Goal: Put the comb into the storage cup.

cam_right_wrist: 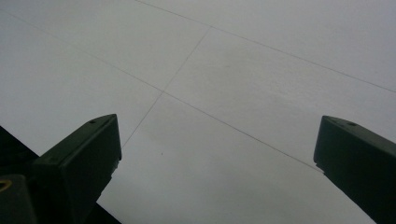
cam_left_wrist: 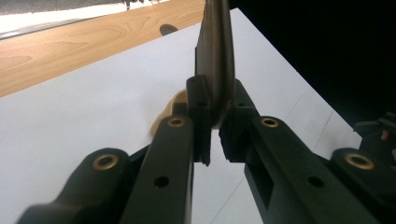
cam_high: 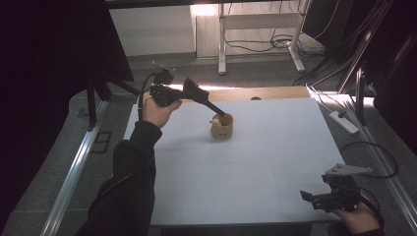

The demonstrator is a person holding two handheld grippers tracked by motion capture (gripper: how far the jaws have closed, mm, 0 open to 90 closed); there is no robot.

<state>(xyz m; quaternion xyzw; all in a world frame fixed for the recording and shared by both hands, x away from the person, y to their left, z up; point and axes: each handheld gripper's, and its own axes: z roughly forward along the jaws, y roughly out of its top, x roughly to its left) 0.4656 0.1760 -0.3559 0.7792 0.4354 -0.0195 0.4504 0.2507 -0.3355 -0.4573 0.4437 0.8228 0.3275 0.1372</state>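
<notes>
A small tan cup (cam_high: 222,127) stands on the white table top (cam_high: 255,167) toward the far middle, with something small and white inside it. A black utensil (cam_high: 209,104) slants down into the cup with its thin end. My left gripper (cam_high: 183,95) is shut on the utensil's wide flat end, up and left of the cup. In the left gripper view the dark flat utensil (cam_left_wrist: 215,56) is pinched between my left gripper (cam_left_wrist: 215,135), and the cup (cam_left_wrist: 170,109) peeks out behind the jaws. My right gripper (cam_high: 307,196) rests open near the front right corner; the right gripper (cam_right_wrist: 218,128) has bare table between its jaws.
A wooden strip (cam_high: 265,92) runs along the table's far edge. A white power strip (cam_high: 344,122) and cables lie on the floor to the right. Dark screens stand at left and right, and desk legs (cam_high: 222,44) stand behind.
</notes>
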